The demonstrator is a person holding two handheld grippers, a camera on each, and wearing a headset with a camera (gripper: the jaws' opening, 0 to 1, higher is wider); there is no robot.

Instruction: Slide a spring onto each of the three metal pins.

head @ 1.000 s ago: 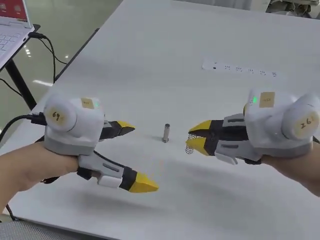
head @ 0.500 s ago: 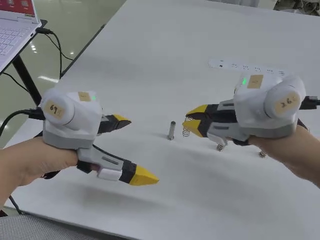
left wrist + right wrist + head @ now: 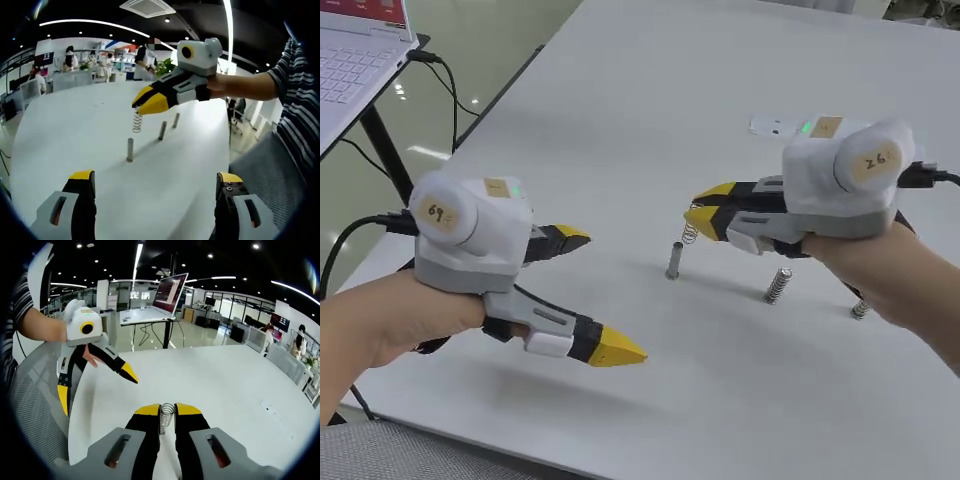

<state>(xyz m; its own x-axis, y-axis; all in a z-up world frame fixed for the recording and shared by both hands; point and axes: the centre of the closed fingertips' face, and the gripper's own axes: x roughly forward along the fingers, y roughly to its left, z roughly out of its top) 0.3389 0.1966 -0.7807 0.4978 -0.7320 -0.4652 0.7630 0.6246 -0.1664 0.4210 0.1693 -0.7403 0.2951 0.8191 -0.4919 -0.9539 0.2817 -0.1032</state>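
Steel coil spring [image 3: 689,233] pinched in R gripper [image 3: 705,215], just off the last bare pin [image 3: 673,260]. Two sprung pins [image 3: 778,285] are already done.
R jaws are narrow, shut on the spring's top turns. It hangs roughly upright, lower end free, and the bare pin stands on the white table [image 3: 620,120] at abt 7 o'clock from it, not yet inside the coil. The sprung pins stand at 3–4 o'clock of the bare one. L gripper [image 3: 603,293] is well apart at abt 8 o'clock, jaws wide, holding nothing. The spring looks light, thin-wired & bouncy, so a hard squeeze would prob. deform it or flick it out. A light hold on the upper coils — as now — leaves the bottom open for the pin. The pin looks stiff but slim, and may tip if nudged.
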